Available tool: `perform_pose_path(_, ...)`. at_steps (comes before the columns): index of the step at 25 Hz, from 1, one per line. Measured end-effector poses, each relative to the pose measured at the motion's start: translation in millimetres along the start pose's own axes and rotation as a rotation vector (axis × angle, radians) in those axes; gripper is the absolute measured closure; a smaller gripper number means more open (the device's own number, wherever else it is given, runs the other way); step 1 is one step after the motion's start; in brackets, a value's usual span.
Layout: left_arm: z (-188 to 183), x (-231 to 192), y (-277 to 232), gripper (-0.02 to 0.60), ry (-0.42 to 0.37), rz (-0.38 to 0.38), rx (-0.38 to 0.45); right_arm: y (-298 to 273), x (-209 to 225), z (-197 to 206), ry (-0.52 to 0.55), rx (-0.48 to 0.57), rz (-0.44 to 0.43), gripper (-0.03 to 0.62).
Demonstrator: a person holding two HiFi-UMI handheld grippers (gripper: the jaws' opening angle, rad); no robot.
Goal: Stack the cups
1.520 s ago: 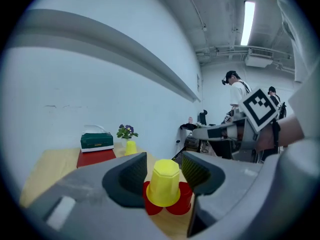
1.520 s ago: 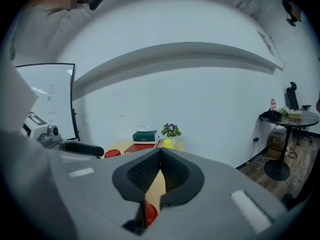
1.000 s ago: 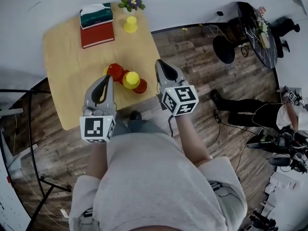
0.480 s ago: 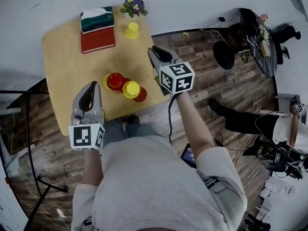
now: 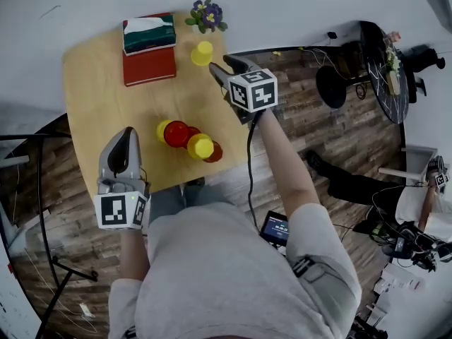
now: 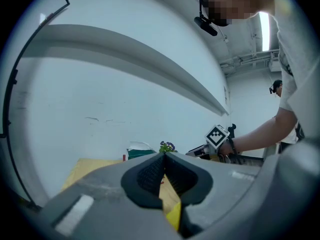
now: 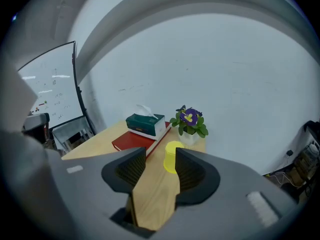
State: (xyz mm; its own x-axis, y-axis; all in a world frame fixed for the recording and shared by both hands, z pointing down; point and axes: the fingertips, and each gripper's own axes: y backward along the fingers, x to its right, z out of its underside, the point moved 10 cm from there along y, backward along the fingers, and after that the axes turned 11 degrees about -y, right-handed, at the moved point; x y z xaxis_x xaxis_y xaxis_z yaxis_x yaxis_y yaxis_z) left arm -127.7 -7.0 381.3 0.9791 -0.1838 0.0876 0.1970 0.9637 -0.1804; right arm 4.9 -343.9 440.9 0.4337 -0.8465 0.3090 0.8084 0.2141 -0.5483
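A lone yellow cup (image 5: 203, 53) (image 7: 173, 156) stands upside down at the table's far edge. Near the front edge is a cluster of cups: a yellow one (image 5: 164, 129), a red one (image 5: 176, 134), a yellow one (image 5: 200, 146) and a red one (image 5: 215, 152). My right gripper (image 5: 220, 70) (image 7: 159, 160) is just short of the lone cup. Its jaws have just been opening and stand open, with only bare table between them. My left gripper (image 5: 126, 134) (image 6: 164, 156) is shut and empty, left of the cluster and apart from it.
A green tissue box (image 5: 149, 32) lies on a red book (image 5: 150, 65) at the far left of the wooden table (image 5: 92, 83). A potted purple flower (image 5: 206, 14) (image 7: 190, 121) stands right behind the lone cup. A wall backs the table, and a black chair (image 5: 330, 85) stands to the right.
My right gripper has moved from beside the cup cluster toward the far edge, up to the lone yellow cup. My left gripper has drawn back left, away from the cluster.
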Motion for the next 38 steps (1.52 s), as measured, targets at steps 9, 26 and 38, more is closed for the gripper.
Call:
perform_pose_path(9, 14.0, -26.1, -11.3, 0.575, 0.013, -0.012, -0.055, -57.7, 20.0, -9.1, -0.025, -0.087, 0.041, 0.339)
perform_pose_path(26, 27.3, -53.1, -10.4, 0.576, 0.03, -0.025, -0.097, -85.6, 19.1, -3.3, 0.066, -0.075, 0.131, 0.378)
perform_pose_path(38, 10.1, -26.0, -11.4, 0.576, -0.016, 0.052, -0.043, 7.8, -2.4, -4.2, 0.081, 0.1, 0.086, 0.378)
